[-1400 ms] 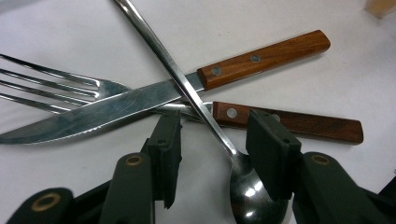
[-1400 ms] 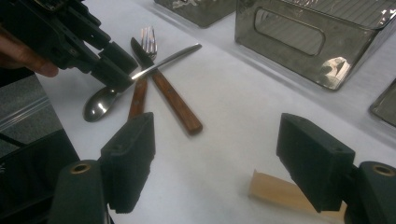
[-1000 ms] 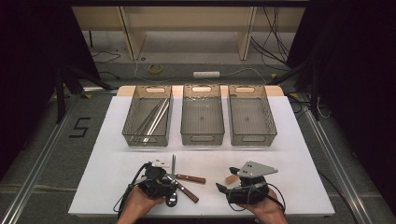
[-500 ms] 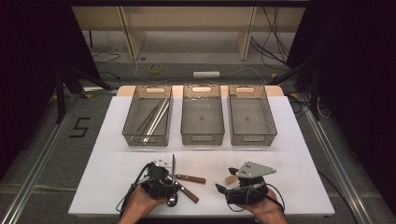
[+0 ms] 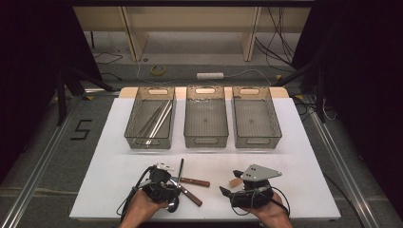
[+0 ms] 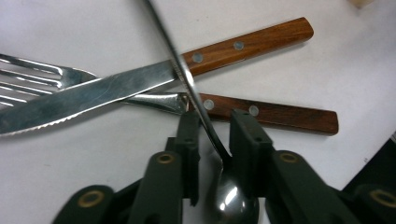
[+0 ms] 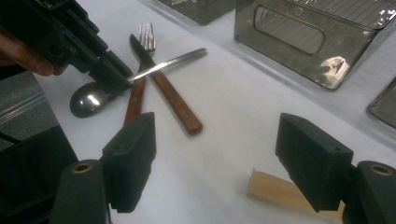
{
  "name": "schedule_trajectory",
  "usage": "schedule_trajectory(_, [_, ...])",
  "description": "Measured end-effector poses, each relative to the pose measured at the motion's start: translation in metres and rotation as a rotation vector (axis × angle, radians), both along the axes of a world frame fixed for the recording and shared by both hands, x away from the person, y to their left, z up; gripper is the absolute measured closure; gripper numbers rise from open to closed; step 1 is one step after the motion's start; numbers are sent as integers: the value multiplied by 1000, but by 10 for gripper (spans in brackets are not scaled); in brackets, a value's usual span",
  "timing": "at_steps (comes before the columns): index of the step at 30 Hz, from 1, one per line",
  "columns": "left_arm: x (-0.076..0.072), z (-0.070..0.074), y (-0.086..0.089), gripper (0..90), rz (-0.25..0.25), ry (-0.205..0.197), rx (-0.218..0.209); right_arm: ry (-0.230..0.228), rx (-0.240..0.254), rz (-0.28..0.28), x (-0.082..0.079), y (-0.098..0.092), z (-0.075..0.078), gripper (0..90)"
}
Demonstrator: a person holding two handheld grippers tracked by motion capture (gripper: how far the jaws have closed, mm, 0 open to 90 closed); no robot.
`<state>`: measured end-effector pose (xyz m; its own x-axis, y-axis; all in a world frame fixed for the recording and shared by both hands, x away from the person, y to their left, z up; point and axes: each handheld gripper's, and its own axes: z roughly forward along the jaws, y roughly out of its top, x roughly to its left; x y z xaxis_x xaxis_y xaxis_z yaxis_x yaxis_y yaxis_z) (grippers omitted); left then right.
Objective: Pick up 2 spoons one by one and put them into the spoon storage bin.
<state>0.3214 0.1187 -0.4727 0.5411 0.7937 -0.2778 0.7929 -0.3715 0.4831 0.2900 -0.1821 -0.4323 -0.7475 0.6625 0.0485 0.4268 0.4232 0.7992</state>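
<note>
Spoon: a steel spoon (image 6: 205, 116) is seen between the two black jaws of the left gripper (image 6: 215, 135), its bowl low near the gripper body and its thin handle running up and away over the other cutlery.
Left jaws: they are closed in on the spoon's neck from both sides; the neck is gripped, as is also seen from the right gripper view (image 7: 109, 77).
Spoon in the high view: its handle (image 5: 180, 167) is seen pointing away from the person, near the front edge of the table (image 5: 109, 166).
Underneath: a knife (image 6: 140, 84) with a riveted wooden handle and a fork (image 6: 261, 114) with a like handle are crossed beneath the spoon handle; both lie flat on the table.
Right gripper: it (image 7: 215, 158) is held low over the table with its jaws spread wide and nothing between them.
Near the right jaws: a small tan block (image 7: 275, 191) lies just beside the right-hand jaw, partly hidden by it.
Trays: three clear trays stand in a row farther back; the left tray (image 5: 150, 118) holds long metal pieces, the middle tray (image 5: 205, 116) and right tray (image 5: 254, 116) are seen bare inside.
View difference: the knife's serrated edge and the rivets are made out in the left gripper view; in the high view the cutlery is too small for that.
</note>
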Motion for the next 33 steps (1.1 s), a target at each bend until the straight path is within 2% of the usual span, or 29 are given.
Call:
schedule_trajectory(8, [-1,0,0,818,-16,23,-41,-1,1,0,0,0,0,300])
schedule_trajectory(15, [0,1,1,847,-23,27,-43,0,2,0,0,0,0,300])
schedule_trajectory(20, [-2,3,0,854,-30,-5,-24,0,3,0,-1,1,0,300])
schedule_trajectory(22, [-2,4,-1,890,-32,-9,-28,-2,0,0,0,0,0,300])
schedule_trajectory(25, [-3,3,-2,890,-51,-15,-7,1,1,1,0,0,0,300])
schedule_trajectory(27, [-4,4,-3,891,-60,-34,8,0,0,2,0,0,0,300])
schedule_trajectory(33, [-5,10,-2,892,-78,-57,-6,0,3,-2,0,0,0,300])
